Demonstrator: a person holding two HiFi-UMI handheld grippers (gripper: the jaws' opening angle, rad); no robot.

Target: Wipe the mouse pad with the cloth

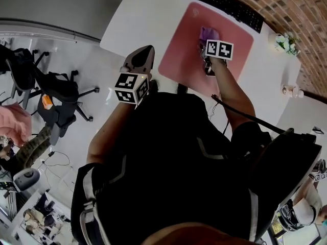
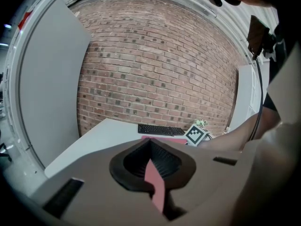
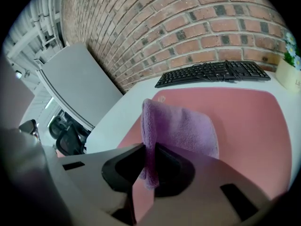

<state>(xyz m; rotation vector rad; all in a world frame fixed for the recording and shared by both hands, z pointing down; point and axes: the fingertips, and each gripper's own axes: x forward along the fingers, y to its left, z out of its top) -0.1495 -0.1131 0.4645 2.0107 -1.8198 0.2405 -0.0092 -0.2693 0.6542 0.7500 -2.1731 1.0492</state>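
The right claw [image 3: 146, 163] is clenched on the purple cloth [image 3: 181, 126], nipping it at a fold. From the jaws the fold rises as a narrow upright ridge. The rest of the cloth drapes forward and to the right and comes down on the pink mouse pad [image 1: 181, 57]. The cloth's long axis runs away from the person, from the claw towards the black keyboard [image 1: 227, 4]. A short tail of it hangs below the pinch.

The pad lies flat on the white desk [image 1: 143, 19], and its far edge runs parallel to the keyboard and just beside it. In the head view the cloth sits over the pad's far half, towards the keyboard, with the right claw's marker cube directly behind it. The person's right forearm reaches out across the pad's near edge.

The left claw [image 1: 144, 52] is closed with nothing held; its 2 jaws meet in a point and leave only a thin slit. It is held at the desk's near edge, left of the pad and apart from it, pointing towards the brick wall [image 2: 155, 69].

A small pot of flowers [image 1: 285, 42] stands on the desk to the right of the keyboard. Dark office chairs [image 1: 56, 93] stand on the floor to the left.
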